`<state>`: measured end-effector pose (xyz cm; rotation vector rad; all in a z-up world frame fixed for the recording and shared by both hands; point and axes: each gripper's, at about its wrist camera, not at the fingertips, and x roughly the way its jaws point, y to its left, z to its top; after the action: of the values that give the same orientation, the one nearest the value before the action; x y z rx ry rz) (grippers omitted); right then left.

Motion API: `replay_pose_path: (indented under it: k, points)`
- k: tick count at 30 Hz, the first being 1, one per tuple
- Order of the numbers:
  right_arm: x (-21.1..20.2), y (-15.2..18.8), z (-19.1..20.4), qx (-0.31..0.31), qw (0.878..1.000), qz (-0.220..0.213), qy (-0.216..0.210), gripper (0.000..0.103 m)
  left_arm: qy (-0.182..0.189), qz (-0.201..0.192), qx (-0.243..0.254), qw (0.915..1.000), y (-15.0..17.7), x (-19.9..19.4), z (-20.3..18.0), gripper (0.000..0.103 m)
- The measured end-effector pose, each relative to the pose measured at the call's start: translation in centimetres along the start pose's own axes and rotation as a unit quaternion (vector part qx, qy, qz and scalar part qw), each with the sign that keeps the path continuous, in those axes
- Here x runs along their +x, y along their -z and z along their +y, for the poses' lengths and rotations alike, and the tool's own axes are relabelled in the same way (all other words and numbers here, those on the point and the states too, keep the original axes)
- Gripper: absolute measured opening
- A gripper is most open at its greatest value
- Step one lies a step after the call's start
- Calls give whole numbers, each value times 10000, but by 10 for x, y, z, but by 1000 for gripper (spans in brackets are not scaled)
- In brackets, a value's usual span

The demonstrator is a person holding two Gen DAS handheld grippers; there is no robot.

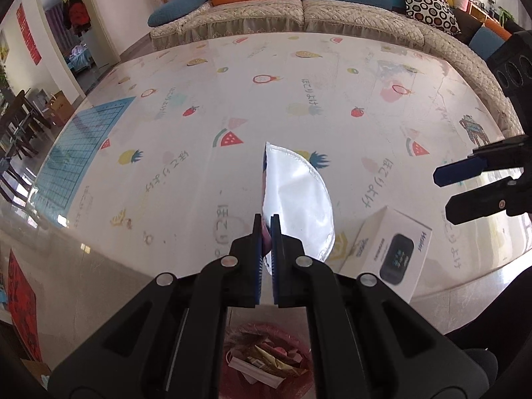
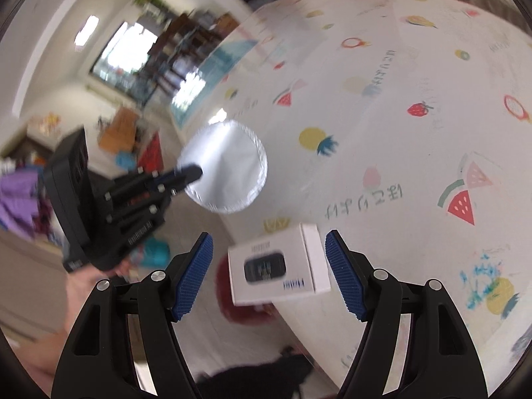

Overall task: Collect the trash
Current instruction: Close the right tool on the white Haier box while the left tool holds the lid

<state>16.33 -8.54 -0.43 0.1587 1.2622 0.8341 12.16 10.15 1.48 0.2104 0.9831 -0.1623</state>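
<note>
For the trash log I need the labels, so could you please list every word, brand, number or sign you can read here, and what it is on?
"Haier", in blue, on the side of the white box; the same mark is blurred in the right wrist view.
Small print on the box top and figures on its pictured screen: too small to read.
Handwriting-style characters printed across the fruit tablecloth: not legible.
Red wall hangings with characters: too distorted to read.
Silver foil pouch: no text visible.

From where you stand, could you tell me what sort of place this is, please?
Most likely a home living room: a cushioned sofa runs behind a low table with a fruit-print cover, and a red trash bin sits below.
</note>
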Motion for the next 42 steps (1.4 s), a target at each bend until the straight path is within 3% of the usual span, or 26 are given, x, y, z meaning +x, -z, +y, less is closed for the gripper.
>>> replay_pose_path:
  k: [8, 17, 24, 27, 33, 40, 42]
  points:
    - [9, 10, 18, -1029, 9929, 542, 235, 71, -29, 97, -3, 9999, 18, -5, -9, 3]
    - [29, 7, 24, -1822, 9780, 1010, 123, 72, 33, 163, -160, 9997, 45, -20, -11, 3]
    - [29, 2, 15, -1680, 9811, 955, 88, 75, -34, 157, -284, 9995, 49, -19, -8, 3]
    - [34, 14, 16, -1664, 9811, 980, 123, 81, -30, 202, -304, 9993, 54, -18, -7, 3]
    - [45, 28, 23, -1566, 9831, 887, 318, 83, 110, 297, -376, 9988, 70, -11, -12, 3]
    - [49, 40, 49, -1732, 9786, 632, 919, 90, 198, 236, -502, 9983, 75, -11, -10, 3]
    - [56, 43, 57, -1876, 9711, 610, 1347, 91, 218, 196, -548, 9981, 77, -13, -9, 3]
